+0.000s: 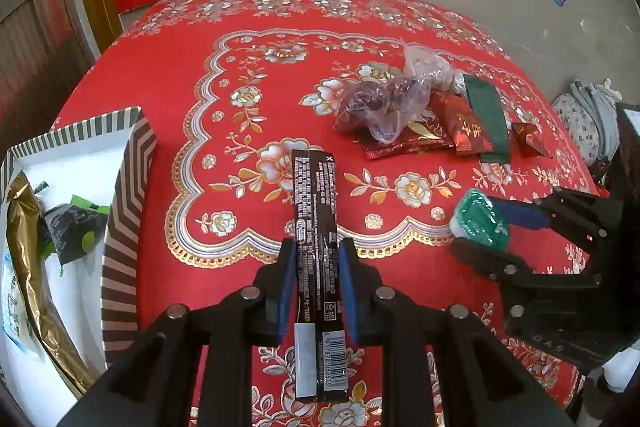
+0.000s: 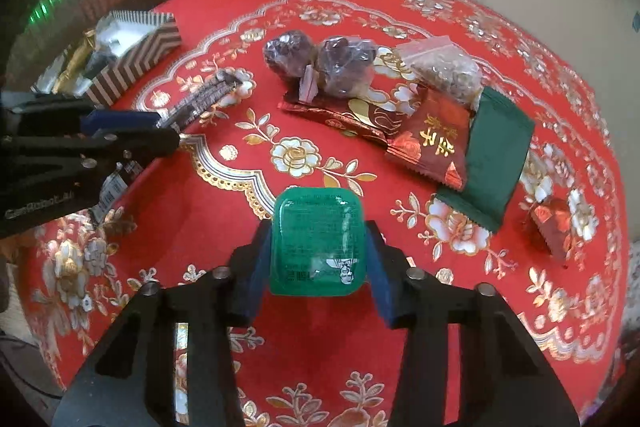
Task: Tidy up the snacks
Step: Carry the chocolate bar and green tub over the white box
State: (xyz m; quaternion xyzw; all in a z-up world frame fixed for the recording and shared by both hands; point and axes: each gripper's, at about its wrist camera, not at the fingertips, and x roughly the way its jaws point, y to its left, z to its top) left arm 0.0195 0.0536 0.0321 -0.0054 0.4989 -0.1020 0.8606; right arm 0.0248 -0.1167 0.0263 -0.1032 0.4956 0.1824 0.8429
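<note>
Red floral tablecloth (image 1: 192, 75), striped box (image 1: 124, 187) off the left gripper (image 1: 317, 267), which pinches a dark snack bar (image 1: 316, 227) lengthwise, probably box-bound. Right gripper (image 2: 318, 259) clamps a green jelly cup (image 2: 318, 239); loose snacks (image 2: 400, 107) wait ahead.

At the bottom centre of the frame the right gripper (image 2: 318, 259) clamped a green sealed cup (image 2: 317, 241) above the red tablecloth (image 2: 224, 227). At the left edge the left gripper (image 2: 160, 131) held a dark snack bar (image 2: 200, 99). A striped box (image 2: 136, 63) sat at upper left, with a pile of snack packets (image 2: 400, 107) right of centre.
</note>
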